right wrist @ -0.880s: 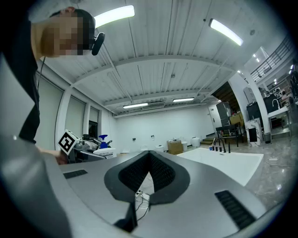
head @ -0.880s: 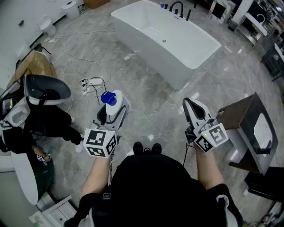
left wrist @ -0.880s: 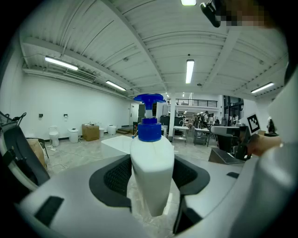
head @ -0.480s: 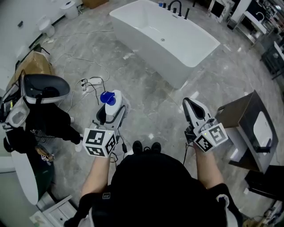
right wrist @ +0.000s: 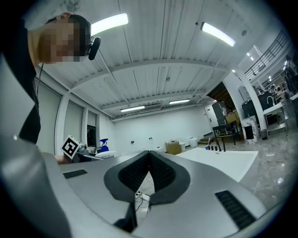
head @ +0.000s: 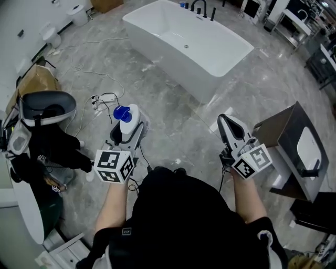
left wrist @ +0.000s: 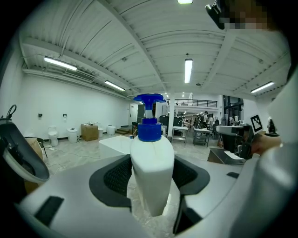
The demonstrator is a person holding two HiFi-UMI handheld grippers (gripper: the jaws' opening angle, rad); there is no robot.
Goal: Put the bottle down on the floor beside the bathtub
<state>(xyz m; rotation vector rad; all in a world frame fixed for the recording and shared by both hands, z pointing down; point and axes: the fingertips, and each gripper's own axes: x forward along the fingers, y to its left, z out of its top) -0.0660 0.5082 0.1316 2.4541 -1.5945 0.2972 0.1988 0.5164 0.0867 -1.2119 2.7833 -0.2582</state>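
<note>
A white bottle (head: 132, 116) with a blue pump cap (head: 121, 113) stands upright between the jaws of my left gripper (head: 127, 125), which is shut on it above the grey marble floor. In the left gripper view the bottle (left wrist: 152, 163) fills the gap of the left gripper (left wrist: 152, 186), with both dark pads (left wrist: 115, 175) against its sides. The white bathtub (head: 157, 48) lies ahead across the floor, also seen as the bathtub (left wrist: 114, 144) behind the bottle. My right gripper (head: 226, 121) hovers level at the right, shut and holding nothing; its jaws (right wrist: 149, 157) meet.
White cables and a power strip (head: 101, 101) lie on the floor left of the bottle. A black seat-like unit (head: 46, 105) and a cardboard box (head: 35, 80) stand at the left. A dark cabinet with a basin (head: 296, 148) stands at the right. Black taps (head: 201, 7) rise behind the tub.
The bathtub has slid slightly up and left in the head view, and the person's shoes are now almost hidden. Both grippers keep their pose; the bottle stays held.
</note>
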